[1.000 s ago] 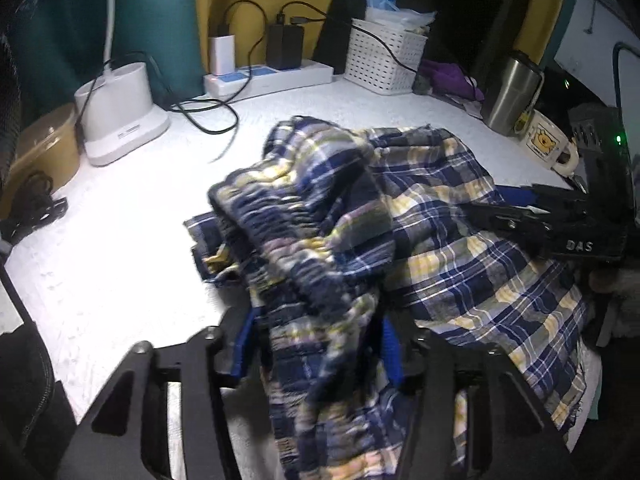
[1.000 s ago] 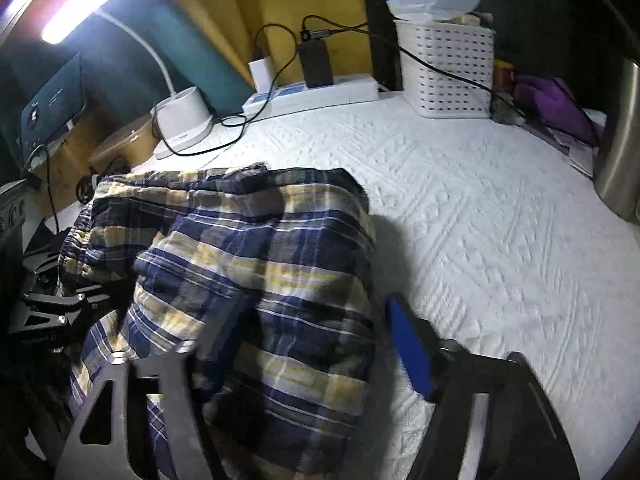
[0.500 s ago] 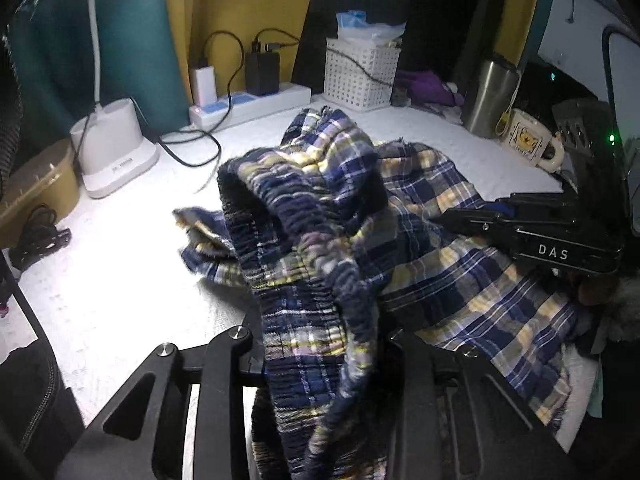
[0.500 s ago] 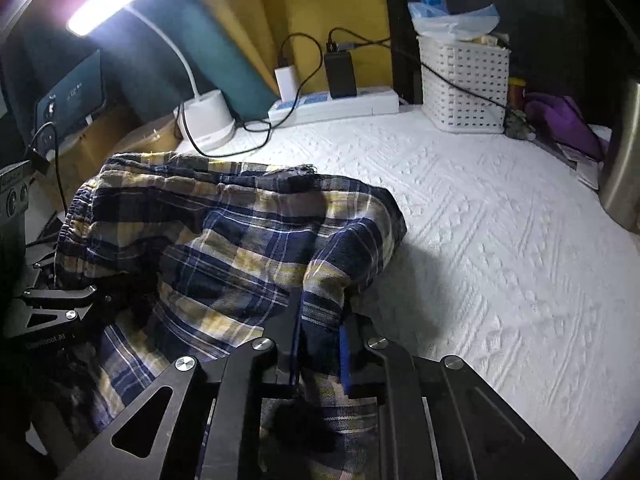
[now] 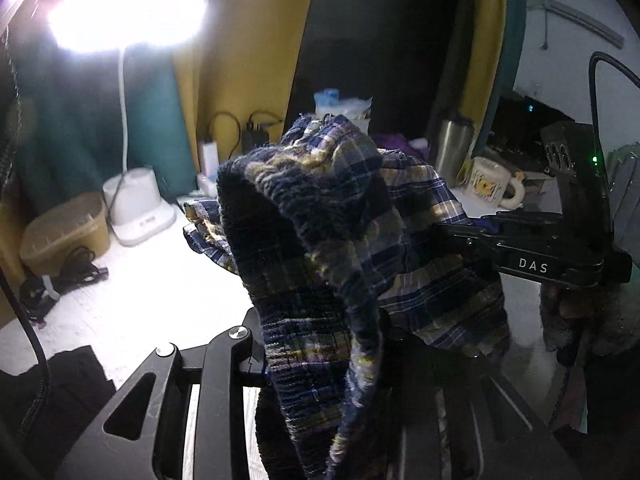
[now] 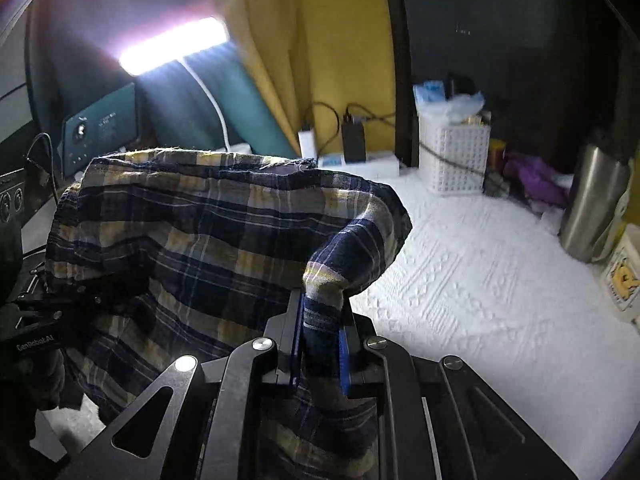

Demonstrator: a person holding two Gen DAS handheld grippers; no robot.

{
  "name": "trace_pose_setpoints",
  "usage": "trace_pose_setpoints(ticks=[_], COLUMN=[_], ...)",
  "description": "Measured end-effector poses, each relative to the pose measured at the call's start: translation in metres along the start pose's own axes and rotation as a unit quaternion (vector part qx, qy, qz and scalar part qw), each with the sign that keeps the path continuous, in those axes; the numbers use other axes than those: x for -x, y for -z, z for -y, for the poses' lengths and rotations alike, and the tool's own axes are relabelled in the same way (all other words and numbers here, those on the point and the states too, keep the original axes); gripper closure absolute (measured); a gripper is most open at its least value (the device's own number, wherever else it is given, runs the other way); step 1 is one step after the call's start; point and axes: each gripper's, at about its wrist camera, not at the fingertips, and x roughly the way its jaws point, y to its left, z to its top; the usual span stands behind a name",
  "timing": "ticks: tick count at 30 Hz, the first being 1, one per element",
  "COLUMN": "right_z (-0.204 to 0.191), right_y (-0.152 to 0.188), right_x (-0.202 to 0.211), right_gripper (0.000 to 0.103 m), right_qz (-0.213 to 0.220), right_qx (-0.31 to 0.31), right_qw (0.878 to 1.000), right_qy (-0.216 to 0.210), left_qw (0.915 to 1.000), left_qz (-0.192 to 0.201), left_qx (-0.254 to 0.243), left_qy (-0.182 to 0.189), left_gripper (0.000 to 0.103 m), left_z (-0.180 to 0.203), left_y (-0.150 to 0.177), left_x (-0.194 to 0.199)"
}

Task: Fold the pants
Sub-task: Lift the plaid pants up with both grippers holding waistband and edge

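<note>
Blue, yellow and white plaid pants (image 5: 344,216) hang bunched in the air above the white textured table (image 5: 132,280). My left gripper (image 5: 324,344) is shut on the gathered elastic waistband, which drapes over its jaws and hides the pads. In the right wrist view the pants (image 6: 192,232) stretch to the left, and my right gripper (image 6: 322,340) is shut on a pinched fold of the cloth between blue pads. The right gripper (image 5: 452,236) also shows from the side in the left wrist view, biting the far side of the cloth.
A lit desk lamp (image 5: 132,208) stands at the back left beside a tan box (image 5: 64,236). A power strip with chargers (image 6: 360,160), a white basket (image 6: 454,156), a steel tumbler (image 6: 588,208) and a mug (image 5: 492,184) line the back and right.
Both grippers closed on the pants and lifted them off the table. The cloth now hangs raised between them, and both views tilted up toward the lamp and curtains.
</note>
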Motion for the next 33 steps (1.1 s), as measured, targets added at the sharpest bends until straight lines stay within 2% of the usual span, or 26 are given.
trace_pose_setpoints(ticks=[15,33], right_z=[-0.05,-0.139], right_y=[-0.004,-0.009], right_x=[0.076,0.099], right_gripper=[0.089,0.089], right_qz=[0.071,0.108], right_qx=[0.031,0.087], right_qw=[0.997,0.99], right_qy=[0.008,-0.026], left_qw=[0.997,0.9876], left_qz=[0.072,0.137], left_qx=[-0.026,-0.029], left_qy=[-0.012,-0.071], left_gripper=[0.074,0.074], left_z=[0.003,-0.038], left_y=[0.002,0.033], left_x=[0.072,0.156])
